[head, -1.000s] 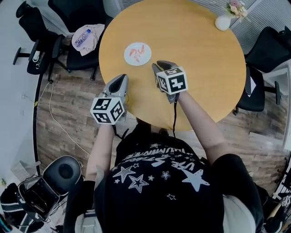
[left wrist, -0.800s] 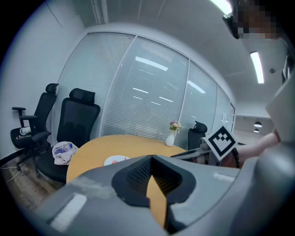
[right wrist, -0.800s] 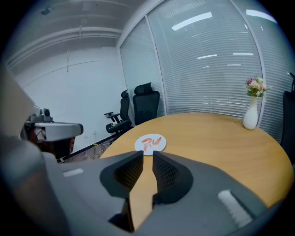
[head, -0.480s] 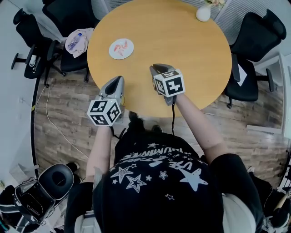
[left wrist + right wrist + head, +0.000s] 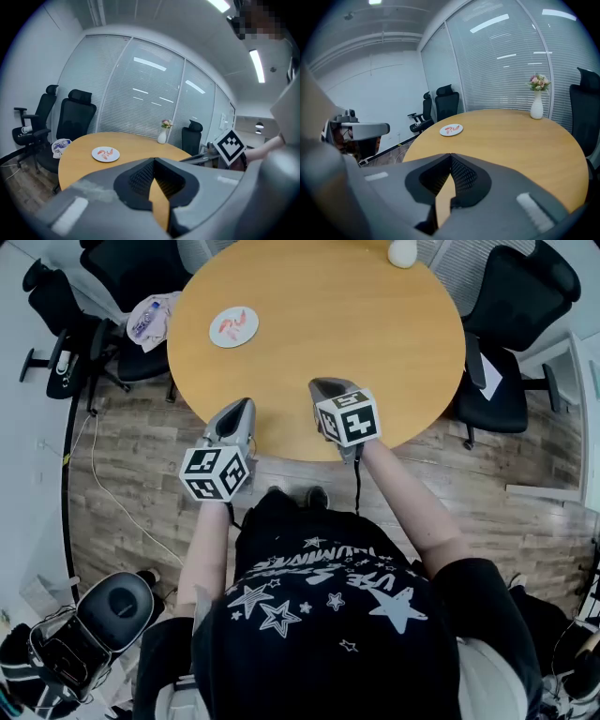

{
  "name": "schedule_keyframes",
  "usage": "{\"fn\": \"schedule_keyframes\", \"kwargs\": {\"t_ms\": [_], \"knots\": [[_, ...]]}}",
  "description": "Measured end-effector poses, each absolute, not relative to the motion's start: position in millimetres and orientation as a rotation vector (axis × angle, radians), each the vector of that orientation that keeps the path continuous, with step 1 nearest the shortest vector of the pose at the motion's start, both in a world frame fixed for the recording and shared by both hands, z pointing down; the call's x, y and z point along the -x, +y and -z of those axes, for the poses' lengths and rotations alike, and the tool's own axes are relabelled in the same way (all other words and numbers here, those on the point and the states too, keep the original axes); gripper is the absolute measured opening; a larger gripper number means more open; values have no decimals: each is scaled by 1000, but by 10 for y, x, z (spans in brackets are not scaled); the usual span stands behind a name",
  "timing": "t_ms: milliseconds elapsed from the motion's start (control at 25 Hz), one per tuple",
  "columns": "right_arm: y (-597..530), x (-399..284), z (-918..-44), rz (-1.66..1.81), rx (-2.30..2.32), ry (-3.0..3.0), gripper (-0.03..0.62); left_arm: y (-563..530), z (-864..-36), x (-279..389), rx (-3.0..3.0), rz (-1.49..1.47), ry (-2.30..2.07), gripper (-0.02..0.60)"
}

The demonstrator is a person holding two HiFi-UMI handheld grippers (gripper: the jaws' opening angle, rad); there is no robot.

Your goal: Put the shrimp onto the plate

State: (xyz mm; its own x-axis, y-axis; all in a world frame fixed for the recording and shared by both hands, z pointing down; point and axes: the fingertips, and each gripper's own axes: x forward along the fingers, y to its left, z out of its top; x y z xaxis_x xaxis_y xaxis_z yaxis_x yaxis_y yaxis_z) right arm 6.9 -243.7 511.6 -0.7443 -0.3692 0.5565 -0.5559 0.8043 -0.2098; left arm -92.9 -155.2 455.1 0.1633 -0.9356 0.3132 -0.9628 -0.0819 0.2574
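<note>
A small white plate lies on the far left part of the round wooden table, and pink shrimp lie on it. The plate shows far ahead in the left gripper view and again as the plate in the right gripper view. My left gripper hangs at the table's near edge, well short of the plate, its jaws shut with nothing between them. My right gripper is just over the near edge, also shut and holding nothing. Both sets of tips meet: left gripper, right gripper.
A white vase with flowers stands at the table's far edge. Black office chairs ring the table; the one at the left holds a cloth and a bottle. Wood floor lies below the grippers, with a round black device at the lower left.
The person has stepped back from the table. Both grippers drew back from over the tabletop to its near edge, so the plate lies farther from them. The jaws stayed shut.
</note>
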Motion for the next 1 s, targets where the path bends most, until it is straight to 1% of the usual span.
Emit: {"fn": "schedule_keyframes", "kwargs": {"t_ms": [360, 560, 1000], "knots": [[-2343, -251, -5203, -437, -722, -2469, 3, -1573, -4674, 759, -2086, -98, -1726, 2], [-2183, -178, -5153, -471, -804, -2455, 2, -1352, -4703, 882, -2090, -83, -1675, 2], [-1656, -383, -5034, -452, -880, -2428, 2, -899, -4574, 738, -2151, -93, -1621, 2]]}}
